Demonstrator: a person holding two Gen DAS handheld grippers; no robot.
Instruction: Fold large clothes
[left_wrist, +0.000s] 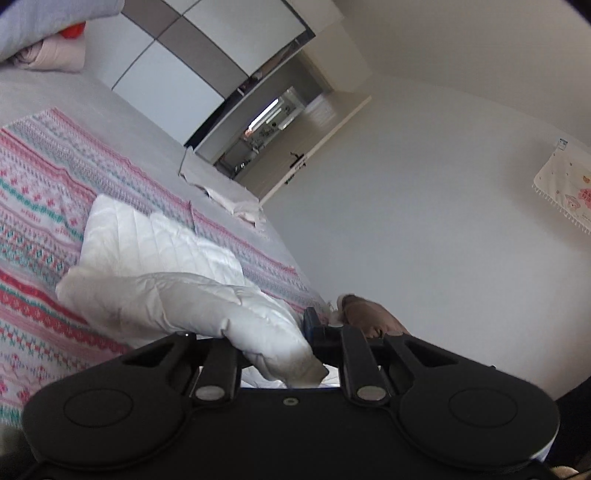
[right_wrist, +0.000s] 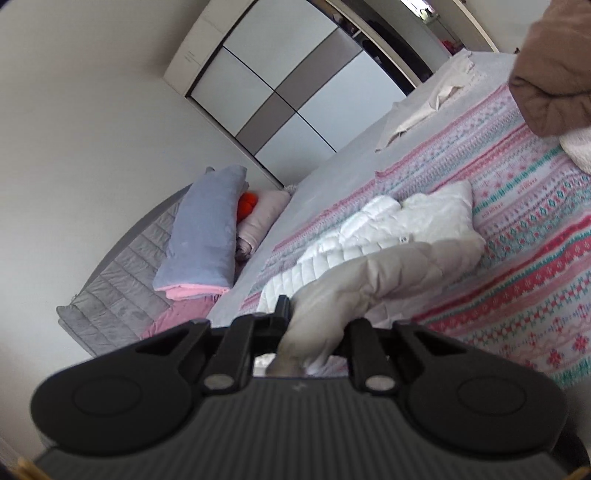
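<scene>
A white quilted puffer jacket (left_wrist: 155, 240) lies on a pink, red and teal patterned blanket (left_wrist: 33, 192) on the bed. My left gripper (left_wrist: 284, 354) is shut on one end of the jacket (left_wrist: 273, 339), lifted off the blanket. In the right wrist view the jacket (right_wrist: 373, 236) stretches away across the blanket (right_wrist: 535, 258). My right gripper (right_wrist: 310, 343) is shut on another raised, shaded part of the jacket (right_wrist: 332, 310). The fingertips are hidden by fabric in both views.
A brown padded sleeve (right_wrist: 554, 74) of the person hangs at the upper right. Blue and pink pillows (right_wrist: 207, 236) and a grey headboard (right_wrist: 118, 295) stand at the bed's head. A beige cloth (right_wrist: 424, 103) lies at the far edge. A wardrobe (right_wrist: 295, 81) stands behind.
</scene>
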